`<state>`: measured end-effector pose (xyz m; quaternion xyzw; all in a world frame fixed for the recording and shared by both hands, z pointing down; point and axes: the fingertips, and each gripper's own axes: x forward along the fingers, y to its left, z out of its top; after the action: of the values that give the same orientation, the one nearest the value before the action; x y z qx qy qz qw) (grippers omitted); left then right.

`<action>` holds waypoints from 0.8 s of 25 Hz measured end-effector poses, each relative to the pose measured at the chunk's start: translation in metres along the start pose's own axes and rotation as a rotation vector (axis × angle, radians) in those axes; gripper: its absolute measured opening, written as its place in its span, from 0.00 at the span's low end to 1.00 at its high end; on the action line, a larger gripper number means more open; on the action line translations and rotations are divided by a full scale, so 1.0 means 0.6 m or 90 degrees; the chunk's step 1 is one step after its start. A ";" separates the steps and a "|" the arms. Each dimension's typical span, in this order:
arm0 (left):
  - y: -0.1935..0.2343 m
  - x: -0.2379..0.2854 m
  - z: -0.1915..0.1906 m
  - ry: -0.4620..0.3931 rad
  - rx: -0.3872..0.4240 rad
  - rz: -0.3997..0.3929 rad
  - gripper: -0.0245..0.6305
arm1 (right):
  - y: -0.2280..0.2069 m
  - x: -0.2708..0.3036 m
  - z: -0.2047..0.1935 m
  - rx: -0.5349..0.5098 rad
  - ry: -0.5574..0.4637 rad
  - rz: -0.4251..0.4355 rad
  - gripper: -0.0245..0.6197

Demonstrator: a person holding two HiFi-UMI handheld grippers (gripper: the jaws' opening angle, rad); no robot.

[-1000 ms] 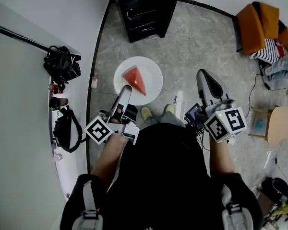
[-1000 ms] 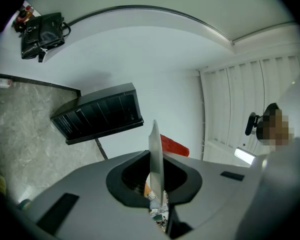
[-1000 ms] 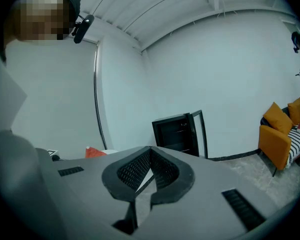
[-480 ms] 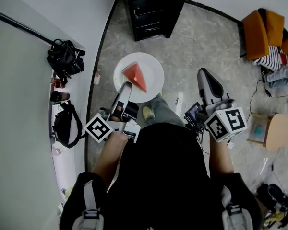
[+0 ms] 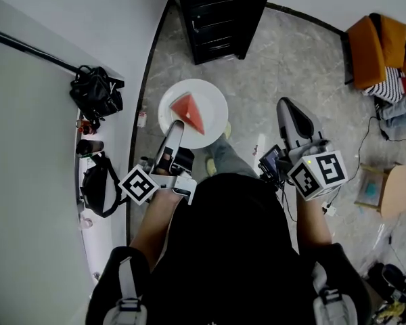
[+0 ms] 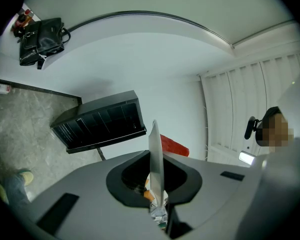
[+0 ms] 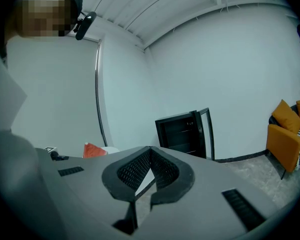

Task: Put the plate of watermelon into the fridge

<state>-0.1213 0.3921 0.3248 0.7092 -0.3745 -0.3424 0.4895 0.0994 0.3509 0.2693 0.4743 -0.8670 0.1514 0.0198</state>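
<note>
Right now your left gripper has its jaws pinched tight on the near rim of the round white plate, holding it out over the grey marbled floor, a little above and left of the centre of the head view. The red triangular wedge of watermelon lies on the plate, just beyond the gripper's tip. In the left gripper view you see the plate edge-on, as a thin pale blade rising from between the jaws at mid-frame, with the red wedge showing just to its right. The tall black fridge stands at the top centre of the head view, apart from the plate; the right gripper view shows it right of centre with its door swung open and dark shelves inside. Your right gripper sits right of centre in the head view, well apart from the plate, its jaw tips closed together with nothing between them. A black bag rests at the upper left, and an orange armchair fills the upper right corner.
</note>
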 end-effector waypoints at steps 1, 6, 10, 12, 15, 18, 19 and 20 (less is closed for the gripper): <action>0.008 0.015 0.013 0.003 -0.002 0.002 0.09 | -0.007 0.022 0.002 0.003 0.001 -0.002 0.06; 0.036 0.078 0.055 0.021 -0.007 0.003 0.09 | -0.037 0.097 0.006 0.008 0.010 -0.016 0.06; 0.047 0.119 0.072 0.033 -0.009 0.005 0.09 | -0.061 0.127 0.005 0.009 0.028 -0.026 0.06; 0.051 0.143 0.078 0.041 -0.007 0.005 0.09 | -0.076 0.142 0.009 0.005 0.032 -0.031 0.06; 0.059 0.173 0.089 0.048 -0.008 0.006 0.09 | -0.093 0.168 0.015 0.006 0.033 -0.031 0.06; 0.068 0.195 0.103 0.049 -0.013 0.009 0.09 | -0.106 0.196 0.019 0.007 0.039 -0.029 0.06; 0.071 0.203 0.108 0.050 -0.013 0.010 0.09 | -0.111 0.205 0.020 0.006 0.040 -0.029 0.06; 0.076 0.212 0.115 0.051 -0.014 0.013 0.09 | -0.116 0.217 0.021 0.005 0.043 -0.030 0.06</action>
<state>-0.1272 0.2407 0.3332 0.7130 -0.3580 -0.3129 0.5154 0.0869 0.2061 0.2976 0.4890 -0.8539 0.1704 0.0511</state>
